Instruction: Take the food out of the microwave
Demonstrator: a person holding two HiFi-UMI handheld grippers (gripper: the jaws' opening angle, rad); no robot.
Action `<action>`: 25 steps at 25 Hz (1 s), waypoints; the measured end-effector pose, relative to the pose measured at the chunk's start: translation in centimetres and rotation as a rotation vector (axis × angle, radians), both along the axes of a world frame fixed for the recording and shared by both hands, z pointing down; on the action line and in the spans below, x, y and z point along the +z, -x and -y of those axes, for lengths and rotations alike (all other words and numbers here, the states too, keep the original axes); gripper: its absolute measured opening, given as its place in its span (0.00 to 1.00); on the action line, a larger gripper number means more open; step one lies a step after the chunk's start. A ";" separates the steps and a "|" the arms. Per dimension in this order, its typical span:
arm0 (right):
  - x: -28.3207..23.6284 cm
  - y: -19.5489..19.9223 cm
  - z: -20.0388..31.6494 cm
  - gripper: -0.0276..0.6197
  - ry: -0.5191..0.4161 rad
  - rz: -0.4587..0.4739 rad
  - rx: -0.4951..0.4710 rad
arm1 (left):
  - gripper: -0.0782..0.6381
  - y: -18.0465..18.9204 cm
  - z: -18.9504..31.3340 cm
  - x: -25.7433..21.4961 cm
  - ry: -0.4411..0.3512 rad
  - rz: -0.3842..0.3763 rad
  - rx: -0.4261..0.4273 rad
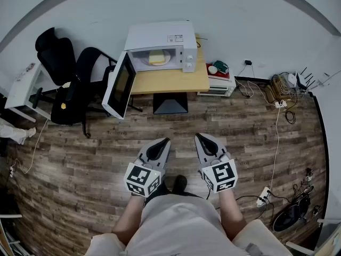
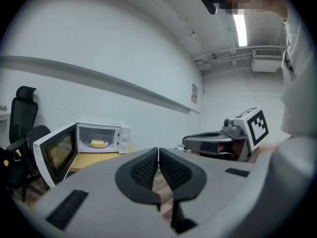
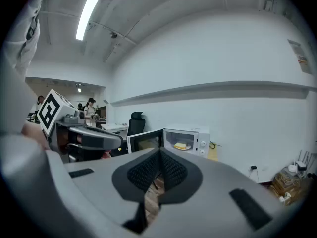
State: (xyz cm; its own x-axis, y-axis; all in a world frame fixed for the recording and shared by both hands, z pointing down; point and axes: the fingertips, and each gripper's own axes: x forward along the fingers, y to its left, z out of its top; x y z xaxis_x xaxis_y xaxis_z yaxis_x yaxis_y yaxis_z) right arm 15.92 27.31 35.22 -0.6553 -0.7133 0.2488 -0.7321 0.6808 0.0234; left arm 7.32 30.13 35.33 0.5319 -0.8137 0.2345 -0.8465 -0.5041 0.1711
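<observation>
1. The left gripper (image 1: 162,142) has its two jaws pressed together, with nothing between them. The right gripper (image 1: 200,137) is the same, squeezed closed and empty. Both are held low, side by side, over the wood floor (image 1: 256,143).
2. The food (image 1: 156,57) sits inside the microwave (image 1: 160,36), far ahead of both grippers. Neither one is close to it yet.
3. From the left gripper, the food is ahead and off to the left. From the right gripper, it is ahead and just a little to the right, so I think this gripper points at it more directly.
4. The microwave door (image 1: 121,84) hangs wide open on the left gripper's side. It swings out toward the person. I think a reach from the left has to go around it, and a reach from the right has a clearer way in.
5. The food looks like a flat, soft yellow block on a round, pale plate (image 1: 161,62). The plate lies flat and low. It is too small here to tell which way the block's long side runs.
6. The microwave is a white, smooth box. It stands on a light wood table (image 1: 170,80), at the far left corner.
7. The jaws have black pads with a bumpy grid, good for gripping.
</observation>
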 end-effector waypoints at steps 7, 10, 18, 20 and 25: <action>0.1 -0.6 0.4 0.04 -0.011 -0.018 -0.008 | 0.12 -0.2 0.8 -0.4 -0.007 0.007 -0.024; 0.2 -0.5 0.4 0.04 -0.018 -0.020 -0.011 | 0.12 -0.1 0.7 -0.3 -0.002 0.008 -0.032; 0.7 0.1 1.6 0.04 -0.009 0.001 0.007 | 0.12 0.2 1.7 0.3 0.011 0.005 -0.030; 1.0 0.2 2.1 0.04 -0.003 0.000 0.010 | 0.12 0.4 2.2 0.5 0.011 0.004 -0.027; 1.2 1.2 4.5 0.04 0.003 -0.011 0.010 | 0.12 1.5 4.6 1.0 0.017 -0.002 -0.025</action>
State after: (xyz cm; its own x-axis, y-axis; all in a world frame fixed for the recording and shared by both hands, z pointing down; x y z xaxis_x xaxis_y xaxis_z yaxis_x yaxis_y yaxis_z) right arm 14.67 22.80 36.41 -0.6453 -0.7190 0.2580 -0.7386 0.6735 0.0297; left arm 5.86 25.57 36.37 0.5122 -0.8224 0.2476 -0.8584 -0.4802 0.1807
